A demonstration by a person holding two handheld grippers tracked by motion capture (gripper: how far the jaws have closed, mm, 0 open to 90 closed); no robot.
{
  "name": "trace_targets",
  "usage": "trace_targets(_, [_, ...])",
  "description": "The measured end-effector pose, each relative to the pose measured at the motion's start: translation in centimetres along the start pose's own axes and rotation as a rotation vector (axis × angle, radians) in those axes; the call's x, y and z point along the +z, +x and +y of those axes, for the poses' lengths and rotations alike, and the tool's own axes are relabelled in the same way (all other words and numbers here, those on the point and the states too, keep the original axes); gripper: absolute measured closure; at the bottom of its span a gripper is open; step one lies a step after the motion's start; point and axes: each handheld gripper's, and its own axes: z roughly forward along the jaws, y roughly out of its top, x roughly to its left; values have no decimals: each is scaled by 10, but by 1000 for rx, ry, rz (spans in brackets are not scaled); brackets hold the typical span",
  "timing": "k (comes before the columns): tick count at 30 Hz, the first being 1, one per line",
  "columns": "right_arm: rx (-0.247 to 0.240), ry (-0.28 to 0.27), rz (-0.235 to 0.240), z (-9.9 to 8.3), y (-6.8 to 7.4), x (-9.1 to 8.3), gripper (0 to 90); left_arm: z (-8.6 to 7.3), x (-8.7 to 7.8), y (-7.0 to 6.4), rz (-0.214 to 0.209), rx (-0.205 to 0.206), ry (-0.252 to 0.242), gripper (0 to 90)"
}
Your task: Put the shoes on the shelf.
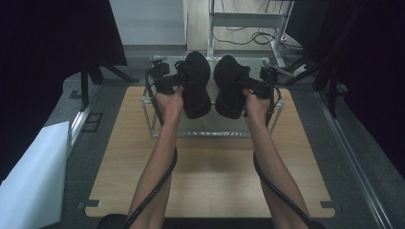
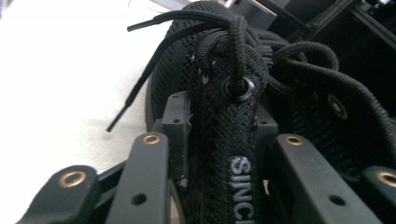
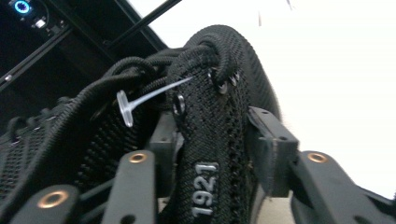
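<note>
A light wooden table (image 1: pixel 210 181) carries a clear-walled box (image 1: pixel 157 125) at its far end, and everything else sits relative to that box. Above it, side by side and well clear of the tabletop, hang two black mesh shoes: the left shoe (image 1: pixel 195 83) over the box's left half and the right shoe (image 1: pixel 228 86) over its right half, close together but with a narrow gap between them, toes pointing away from the person. Each forearm reaches up from the near edge of the table to the box, a black cable (image 1: pixel 157 191) trailing back along it. The left gripper (image 1: pixel 177 82) is clamped on the left shoe; in the left gripper view its jaws press both sides of a folded strip of mesh printed with white letters reading "SINC" (image 2: pixel 240 189), just below a lace eyelet (image 2: pixel 238 87). The right gripper (image 1: pixel 249 85) likewise bites the right shoe, its jaws closed against a mesh strip marked "1921" (image 3: pixel 205 189) in the right gripper view. Black laces (image 2: pixel 140 74) dangle loose from the left shoe, and a small clear plastic tag fastener (image 3: pixel 135 103) sticks out of the right shoe beside an eyelet.
</note>
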Motion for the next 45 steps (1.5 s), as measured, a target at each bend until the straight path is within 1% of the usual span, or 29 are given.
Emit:
trace_targets(1, [-1, 0, 7, -1, 1, 1, 521, -1, 1, -2, -4, 11, 4, 631])
trace_targets(3, [-12, 8, 31, -2, 3, 3, 485, -2, 4, -7, -9, 29, 6, 594])
trace_targets(4, [-19, 14, 48, -3, 3, 4, 460, -3, 5, -9, -14, 31, 7, 536])
trace_targets(5, [-19, 14, 48, -3, 3, 4, 460, -4, 6, -11, -24, 23, 4, 536])
trace_targets(7, [-5, 11, 74, -3, 2, 5, 432, -5, 8, -13, -16, 25, 8, 500])
trace_targets(8, [-5, 13, 89, -3, 0, 5, 414, -5, 8, -12, -25, 17, 7, 483])
trace_targets(9, [-6, 11, 115, -4, -2, 6, 390, -5, 8, -11, -37, 7, 10, 483])
trace_targets(10, [0, 14, 138, -4, -3, 6, 374, -5, 9, -9, -54, -1, 14, 464])
trace_targets(11, [11, 10, 170, -4, -7, 5, 344, -5, 11, -8, -70, -5, 22, 416])
trace_targets(13, [22, 10, 191, -4, -8, 5, 321, -6, 12, -7, -74, -13, 22, 404])
trace_targets(14, [22, 10, 191, -4, -8, 5, 321, -6, 11, -5, -93, -22, 13, 404])
trace_targets(15, [7, 13, 212, -2, -8, 2, 318, -6, 10, -3, -99, -28, 7, 400])
trace_targets(16, [7, 13, 212, -2, -8, 2, 318, -6, 9, -3, -109, -27, 6, 400])
trace_targets(17, [0, 15, 218, 0, -8, 1, 331, -5, 6, -2, -124, -26, 1, 406])
trace_targets(18, [0, 8, 237, 1, -8, -2, 340, -5, 3, -1, -146, -31, -7, 431])
trace_targets(19, [5, 5, 252, 3, -8, -5, 361, -4, -1, -1, -161, -33, -11, 433])
trace_targets(20, [-9, 4, 259, 6, -6, -13, 393, -2, -10, -2, -179, -7, -19, 440])
trace_targets(21, [-9, 4, 259, 6, -6, -13, 393, -2, -10, -2, -179, -7, -19, 446])
trace_targets(22, [-25, 10, 262, 6, -6, -17, 404, -2, -16, -3, -177, 15, -21, 446])
trace_targets(24, [-55, 17, 257, 7, -6, -25, 446, -2, -26, -3, -184, 45, -24, 476])
trace_targets(27, [-61, 19, 256, 5, -12, -36, 511, -6, -42, 0, -182, 104, -19, 542])
trace_targets(30, [-73, 31, 246, 0, -20, -46, 586, -14, -54, 5, -177, 149, -11, 597])
trace_targets(34, [-83, 45, 265, -13, -30, -59, 696, -31, -66, 15, -189, 170, -2, 637])
trace_targets(37, [-92, 49, 285, -24, -37, -67, 765, -44, -70, 20, -194, 198, 18, 679])
trace_targets(39, [-90, 55, 305, -31, -40, -72, 804, -53, -72, 21, -203, 218, 31, 714])
trace_targets(42, [-122, 71, 315, -41, -41, -78, 852, -65, -73, 20, -228, 238, 39, 755])
trace_targets(43, [-133, 75, 321, -44, -41, -79, 866, -70, -72, 19, -234, 251, 43, 764])
trace_targets(45, [-158, 80, 309, -49, -40, -81, 879, -73, -71, 17, -223, 267, 36, 771])
